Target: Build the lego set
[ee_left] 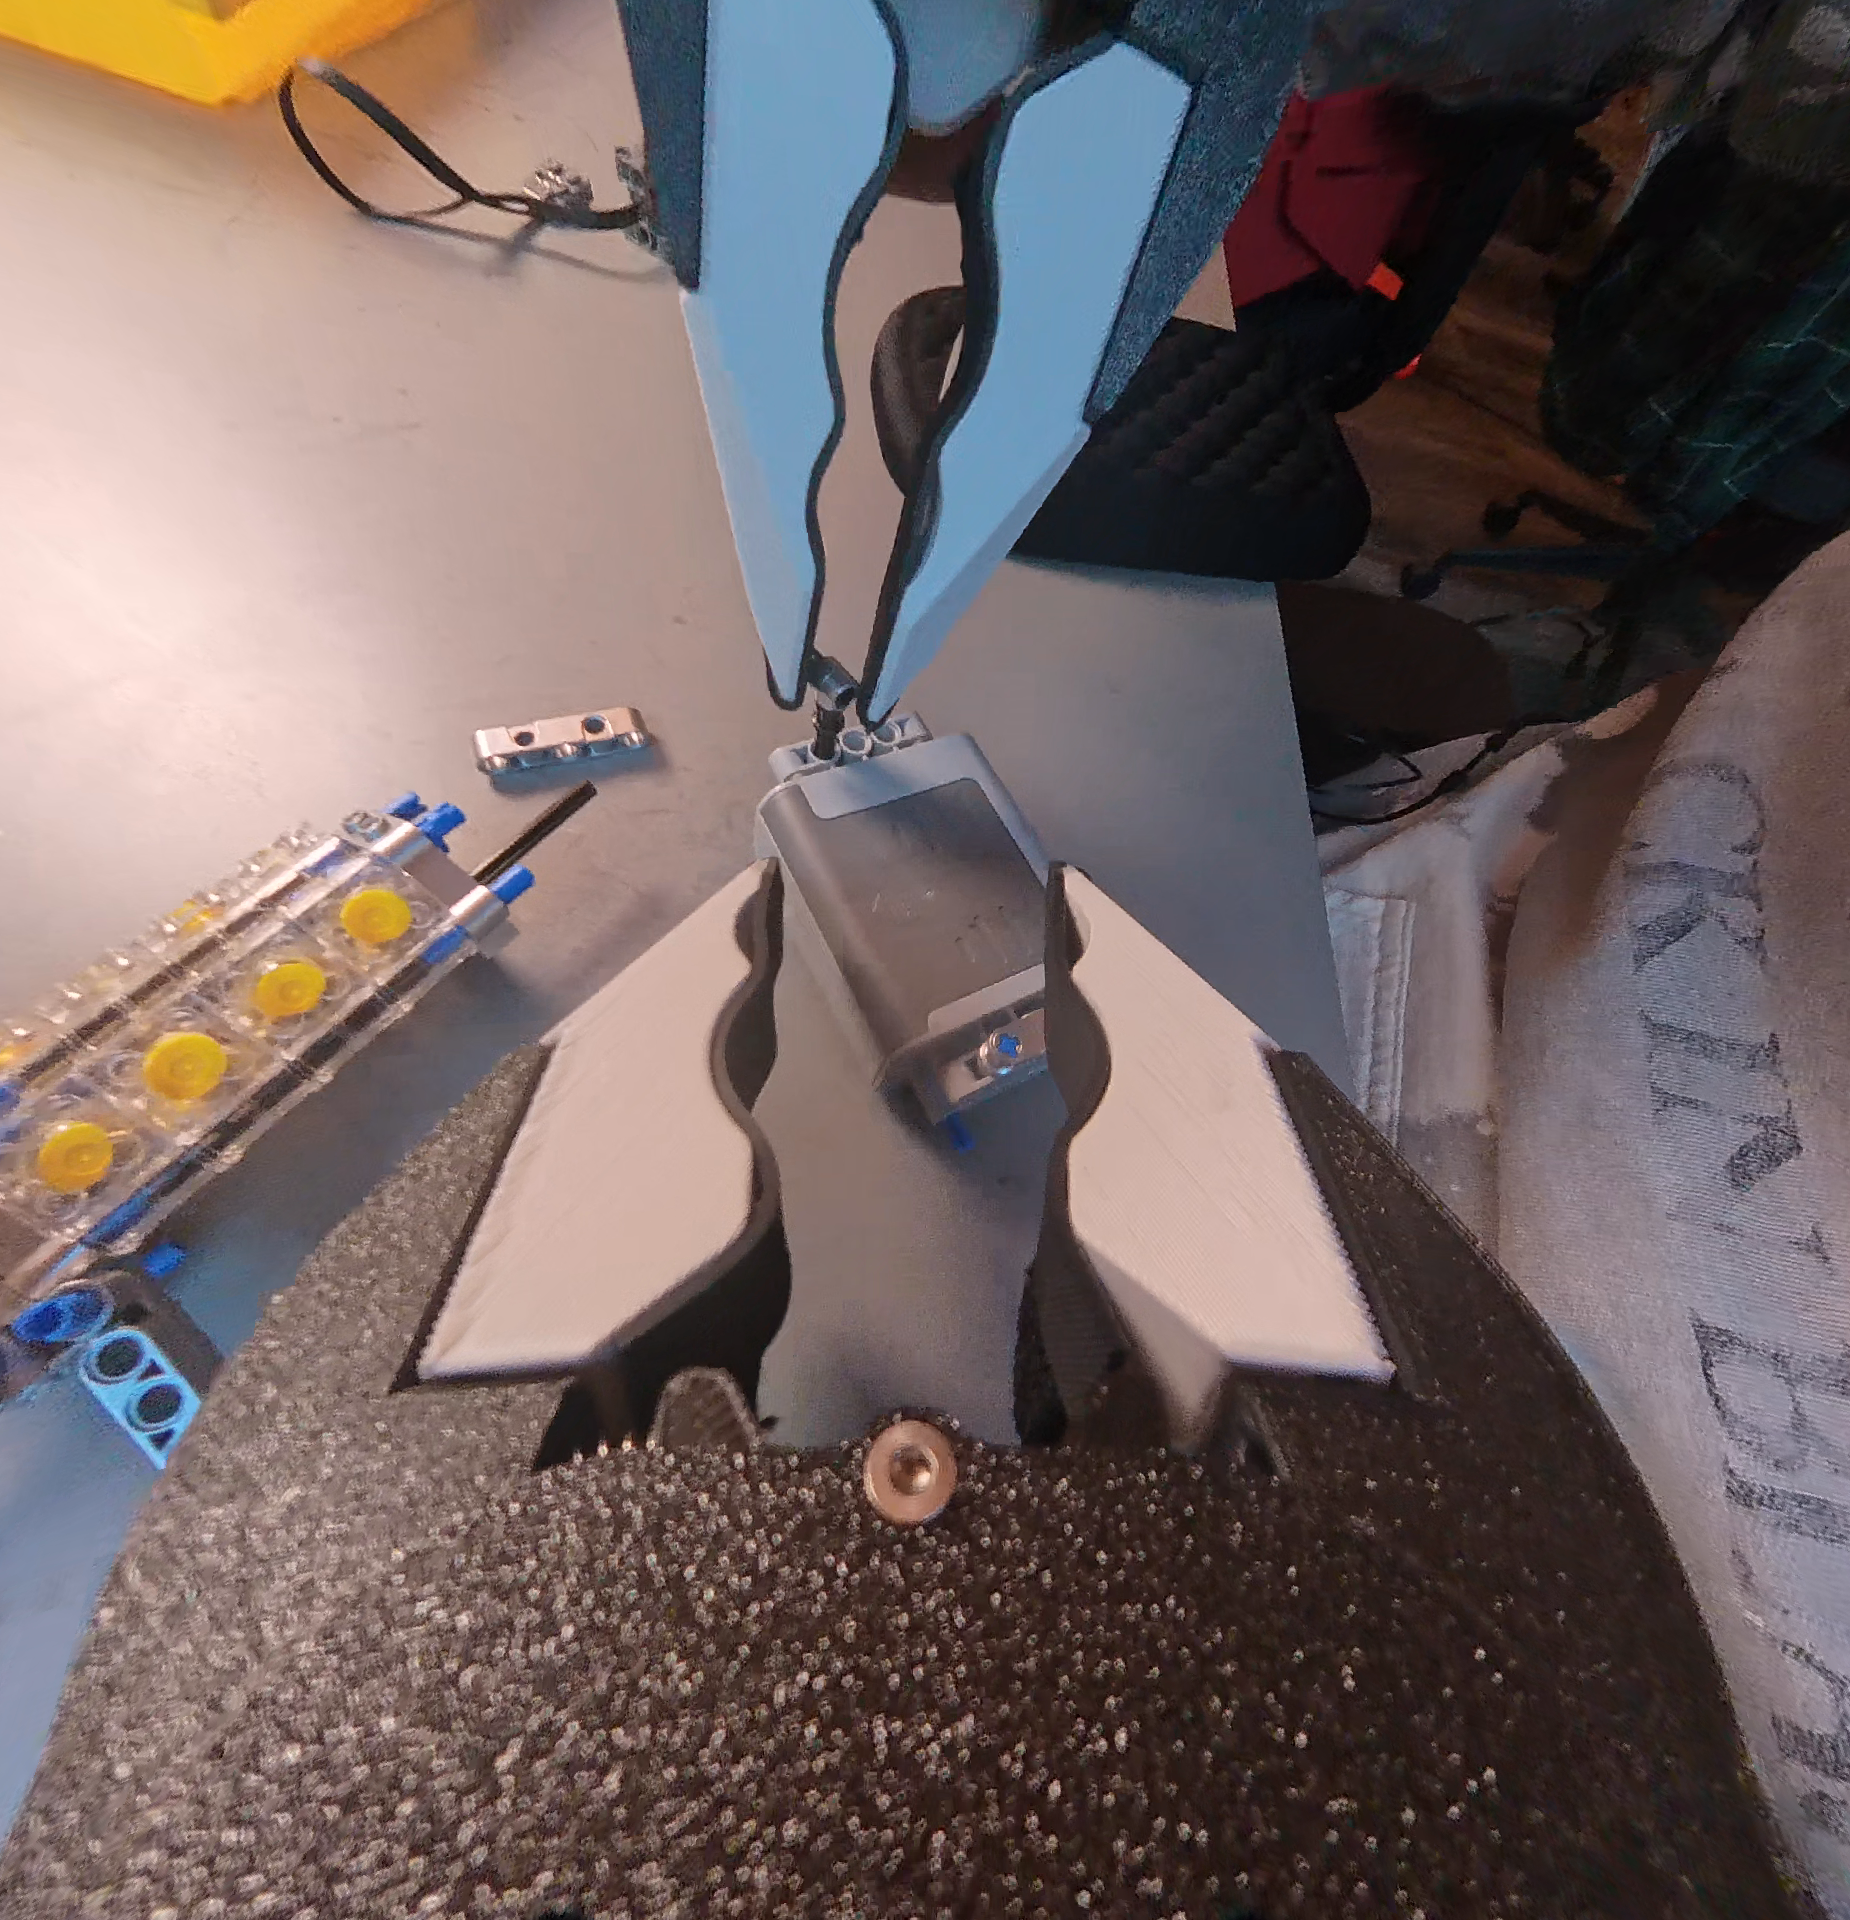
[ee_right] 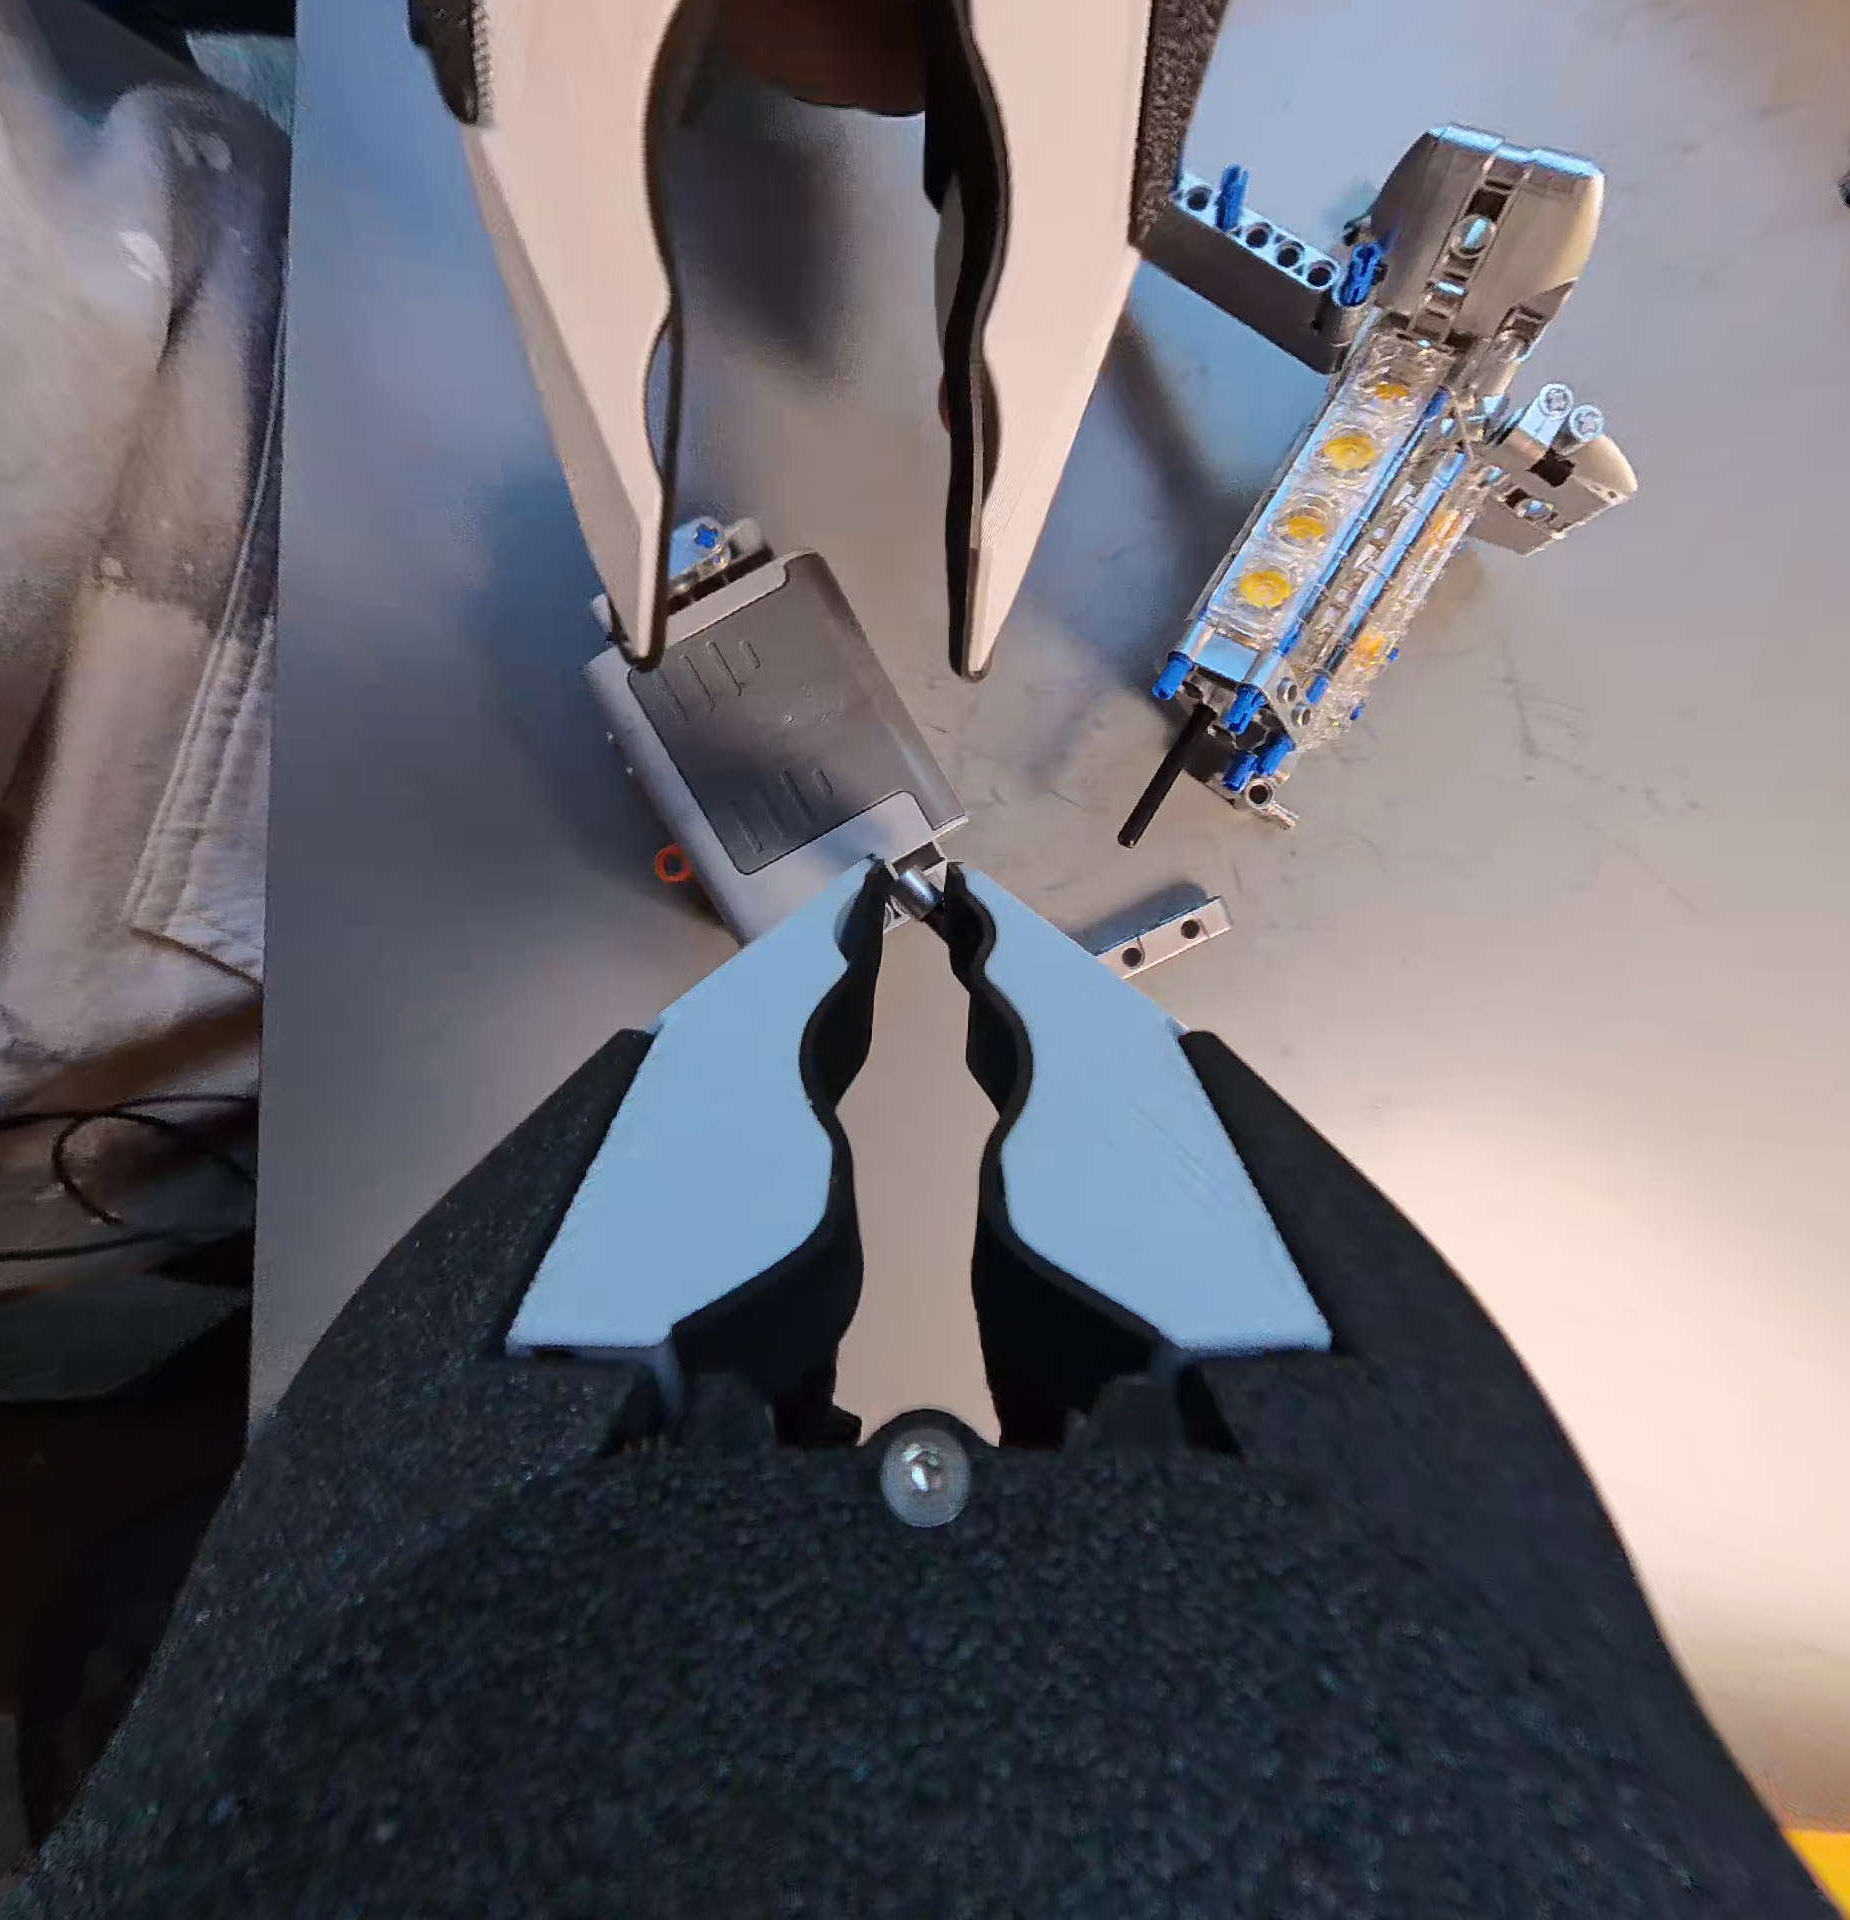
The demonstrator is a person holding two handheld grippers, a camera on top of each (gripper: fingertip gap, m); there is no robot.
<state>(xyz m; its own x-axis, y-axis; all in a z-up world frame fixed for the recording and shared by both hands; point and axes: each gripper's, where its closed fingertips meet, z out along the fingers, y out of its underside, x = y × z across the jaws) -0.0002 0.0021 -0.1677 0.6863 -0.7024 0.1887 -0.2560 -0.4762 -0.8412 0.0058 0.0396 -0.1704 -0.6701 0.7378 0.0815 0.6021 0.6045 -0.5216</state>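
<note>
A grey rectangular brick-built box (ee_left: 900, 914) lies near the table's edge. My left gripper (ee_left: 910, 883) straddles its near half, with the jaws closed against its two long sides. It enters the right wrist view from above (ee_right: 809, 660), over the same box (ee_right: 786, 727). My right gripper (ee_right: 916, 883) is shut on a small dark pin (ee_right: 913, 890) at the box's end, where a row of holes shows. In the left wrist view the right gripper (ee_left: 836, 707) reaches down from the top, and the pin (ee_left: 834, 688) stands in the box's end.
A long clear brick assembly with yellow round studs and blue pins (ee_left: 225, 1039) (ee_right: 1336, 540) lies beside the box, with a black axle (ee_right: 1160, 779) sticking out. A short grey beam (ee_left: 562, 732) lies loose. A black cable (ee_left: 401, 156) and a yellow bin (ee_left: 173, 42) are farther off. Patterned cloth (ee_left: 1679, 1039) lies past the table edge. There is about 5 cm between the tips of the two grippers.
</note>
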